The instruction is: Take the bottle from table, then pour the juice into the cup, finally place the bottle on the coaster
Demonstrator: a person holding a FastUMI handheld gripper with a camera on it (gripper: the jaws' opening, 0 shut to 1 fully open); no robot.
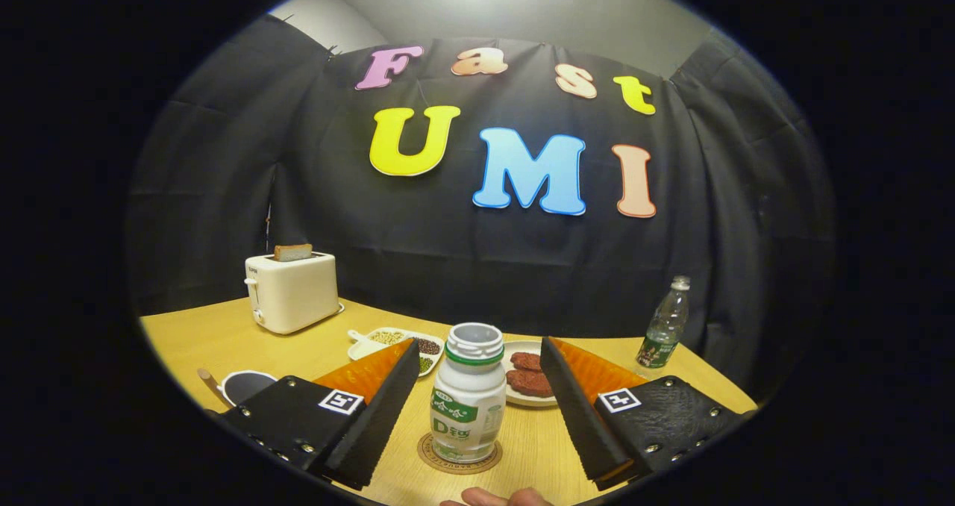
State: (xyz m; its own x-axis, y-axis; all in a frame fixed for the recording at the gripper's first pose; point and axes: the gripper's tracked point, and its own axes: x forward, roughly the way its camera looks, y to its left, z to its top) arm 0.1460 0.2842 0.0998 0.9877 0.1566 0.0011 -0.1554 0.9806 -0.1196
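1. Bottle (468, 394): white body, green neck ring, green-and-white label.
2. Coaster (459, 457): tan, dark patterned rim.
3. Fingers (388, 401): black, orange outer faces, black-and-white square markers.
4. Table (224, 338): yellow wood.
5. Toaster (291, 291): cream; brown toast.
6. Plate (515, 398): white; reddish-brown patties.
7. Water bottle (662, 325): clear, green label.

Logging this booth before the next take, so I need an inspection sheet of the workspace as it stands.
Surface: wooden table, tidy.
Job's things: uncapped white bottle upright on the coaster; dark cup beside the left finger.
Clutter: toaster with toast, divided dish of beans, plate of brown patties, clear water bottle.
Grippers: gripper open, fingers either side of the bottle, not touching.
Cables: nothing seen.
Surroundings: black cloth wall; a fingertip at the near edge.
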